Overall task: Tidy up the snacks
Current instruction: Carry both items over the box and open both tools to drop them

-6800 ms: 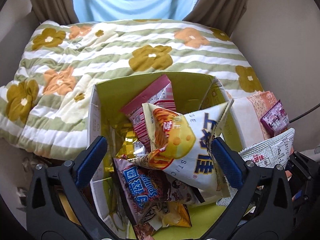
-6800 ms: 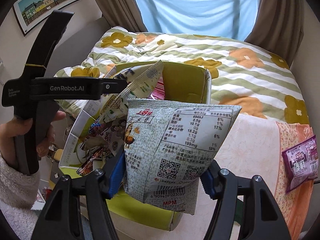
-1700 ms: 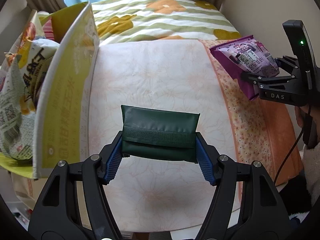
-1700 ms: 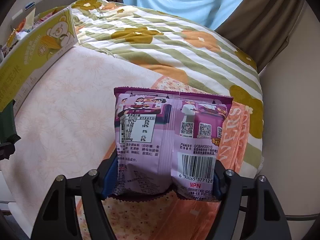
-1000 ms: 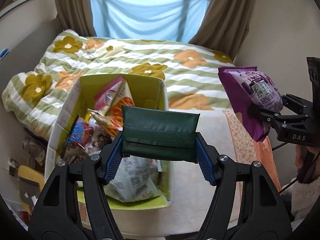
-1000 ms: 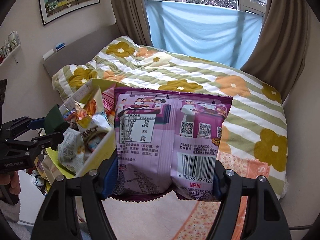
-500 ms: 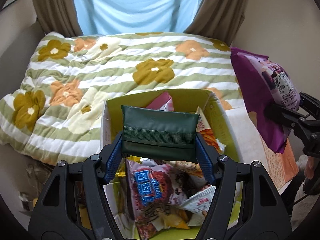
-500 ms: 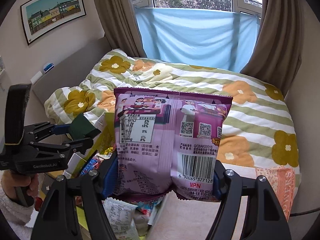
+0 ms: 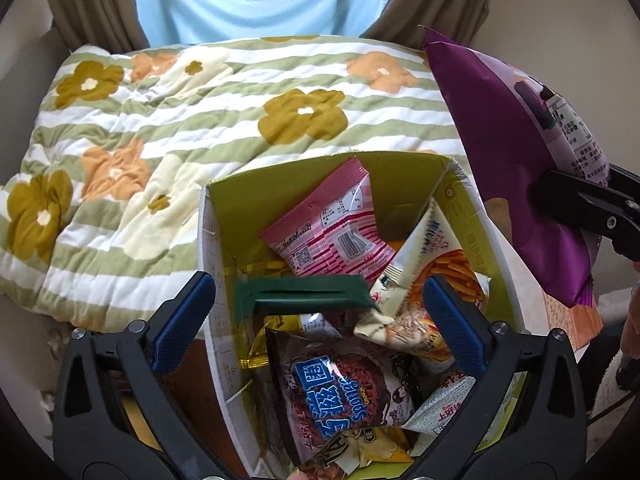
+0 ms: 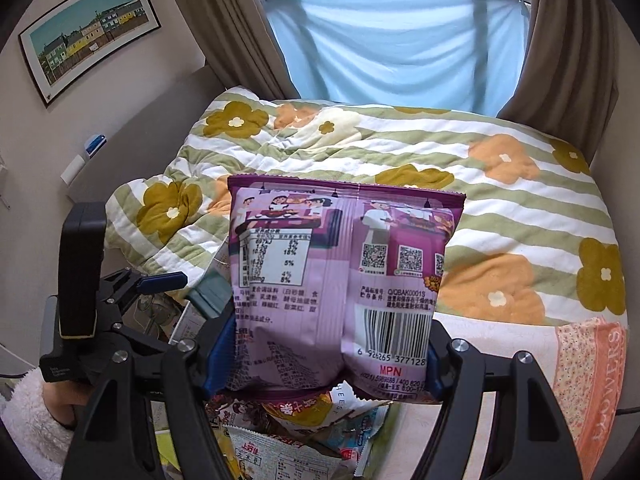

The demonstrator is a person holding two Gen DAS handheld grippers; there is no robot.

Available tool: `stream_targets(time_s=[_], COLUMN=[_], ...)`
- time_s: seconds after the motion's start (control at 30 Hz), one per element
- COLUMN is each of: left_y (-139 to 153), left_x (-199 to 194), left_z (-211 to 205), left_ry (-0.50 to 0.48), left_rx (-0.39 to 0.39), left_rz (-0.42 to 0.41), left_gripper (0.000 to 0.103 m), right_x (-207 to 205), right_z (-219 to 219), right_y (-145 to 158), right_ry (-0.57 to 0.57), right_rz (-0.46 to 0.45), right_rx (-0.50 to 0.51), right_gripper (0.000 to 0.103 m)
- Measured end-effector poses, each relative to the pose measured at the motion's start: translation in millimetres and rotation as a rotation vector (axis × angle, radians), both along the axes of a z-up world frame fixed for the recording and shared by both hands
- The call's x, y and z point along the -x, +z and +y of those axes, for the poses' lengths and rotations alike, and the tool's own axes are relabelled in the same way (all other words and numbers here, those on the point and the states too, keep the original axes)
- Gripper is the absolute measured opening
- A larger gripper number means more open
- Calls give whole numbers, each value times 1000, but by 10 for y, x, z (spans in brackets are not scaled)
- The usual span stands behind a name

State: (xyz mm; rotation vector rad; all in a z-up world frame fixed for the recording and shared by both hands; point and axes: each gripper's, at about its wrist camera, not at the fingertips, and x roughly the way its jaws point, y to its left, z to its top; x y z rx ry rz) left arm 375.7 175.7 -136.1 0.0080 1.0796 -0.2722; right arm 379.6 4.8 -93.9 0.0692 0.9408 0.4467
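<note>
A yellow-green cardboard box [image 9: 496, 240] holds several snack bags, among them a pink one [image 9: 332, 228]. A dark green pouch [image 9: 304, 294] lies free on top of the bags in the box. My left gripper [image 9: 318, 320] is open above the box, its blue pads apart on either side of the pouch, not touching it. My right gripper [image 10: 324, 354] is shut on a purple snack bag [image 10: 340, 276] and holds it upright over the box's right side; the bag also shows in the left wrist view [image 9: 516, 168].
A bed with a green-striped flowered quilt [image 9: 168, 128] lies behind the box. A pale floral cloth [image 10: 588, 364] covers the surface to the right. Curtains and a blue sheet [image 10: 396, 44] hang at the window beyond.
My left gripper has opened and let go of the green pouch, which dropped onto the bags in the box. My right gripper has brought the purple bag closer over the box.
</note>
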Motion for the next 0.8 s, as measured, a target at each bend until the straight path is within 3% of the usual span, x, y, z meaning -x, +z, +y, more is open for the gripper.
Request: stream_targets(time_s=[0.13, 0.37, 0.5, 0.8], left_y=[-15, -44, -44, -22], left_x=[54, 172, 218, 269], left_z=[20, 175, 197, 227], left_ry=[3, 77, 83, 87], left_rx=[-19, 63, 55, 65], left_rz=[5, 27, 30, 25], left_gripper=[103, 103, 103, 103], right_x=[-58, -110, -94, -24], right_z=[0, 57, 62, 5], right_y=[-43, -160, -182, -120], right_ry=[7, 18, 27, -10], right_rz=[42, 106, 99, 68], right_rx=[-59, -81, -117, -128], right_gripper=[71, 74, 95, 95])
